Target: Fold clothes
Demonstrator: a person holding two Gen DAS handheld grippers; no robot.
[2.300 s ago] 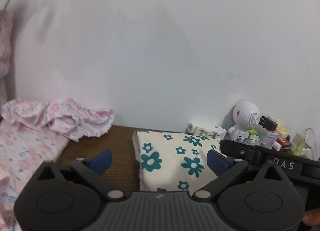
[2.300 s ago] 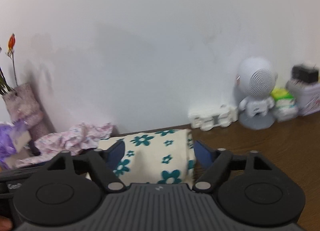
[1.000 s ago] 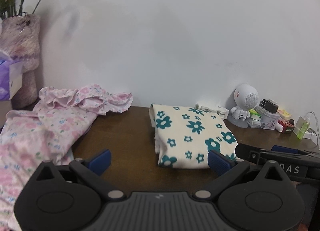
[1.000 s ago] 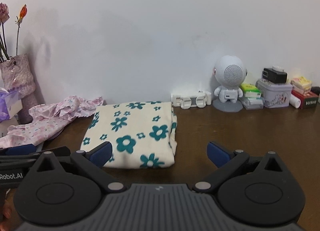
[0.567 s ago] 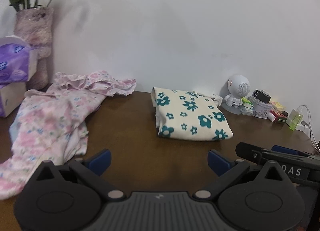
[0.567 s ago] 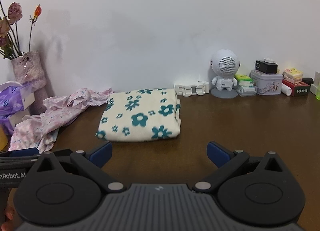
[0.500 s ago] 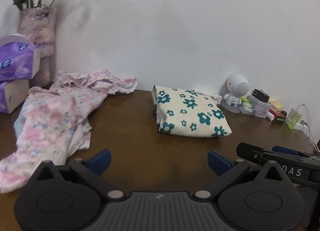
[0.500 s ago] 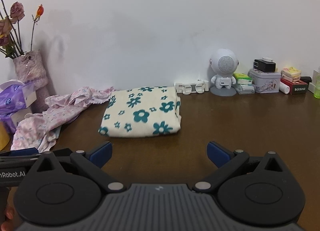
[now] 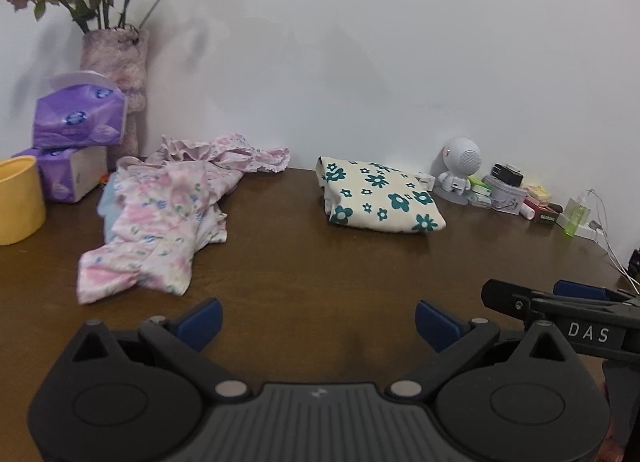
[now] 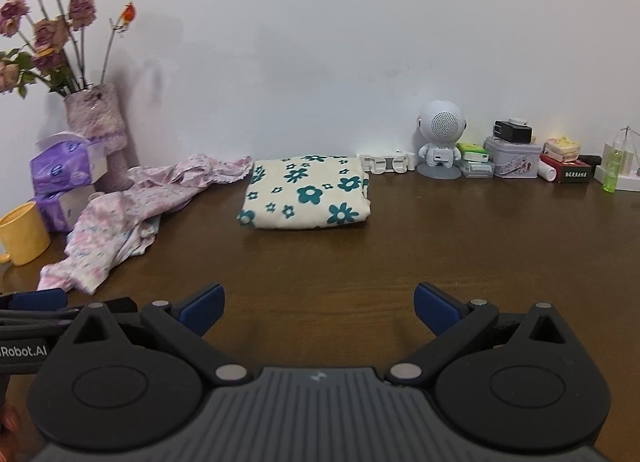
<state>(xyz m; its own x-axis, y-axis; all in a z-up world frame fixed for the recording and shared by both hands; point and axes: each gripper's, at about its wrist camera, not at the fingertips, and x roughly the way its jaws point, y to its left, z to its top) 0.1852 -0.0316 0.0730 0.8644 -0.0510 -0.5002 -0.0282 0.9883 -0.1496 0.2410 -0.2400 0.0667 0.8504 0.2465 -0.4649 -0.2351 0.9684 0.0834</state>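
Note:
A folded cream cloth with teal flowers [image 9: 380,197] [image 10: 308,191] lies near the wall on the brown table [image 9: 304,274] [image 10: 460,246]. A crumpled pink floral garment [image 9: 168,213] [image 10: 132,213] sprawls to its left. My left gripper [image 9: 318,322] hovers open over the table's near part, well short of both cloths, nothing between its blue pads. My right gripper [image 10: 318,308] is open too, empty, and also far back from the folded cloth. The right gripper's side [image 9: 560,310] shows at the right of the left wrist view.
At the left stand a yellow cup [image 9: 18,197] [image 10: 22,232], purple tissue packs [image 9: 76,121] [image 10: 64,169] and a vase of dried flowers [image 9: 116,61] [image 10: 94,117]. A white robot speaker [image 10: 440,137], tins, boxes and a green bottle [image 10: 612,165] line the wall at right.
Both grippers have pulled back from the folded cloth, which now looks smaller and farther. The pink garment, tissue packs, cup and vase have come into view.

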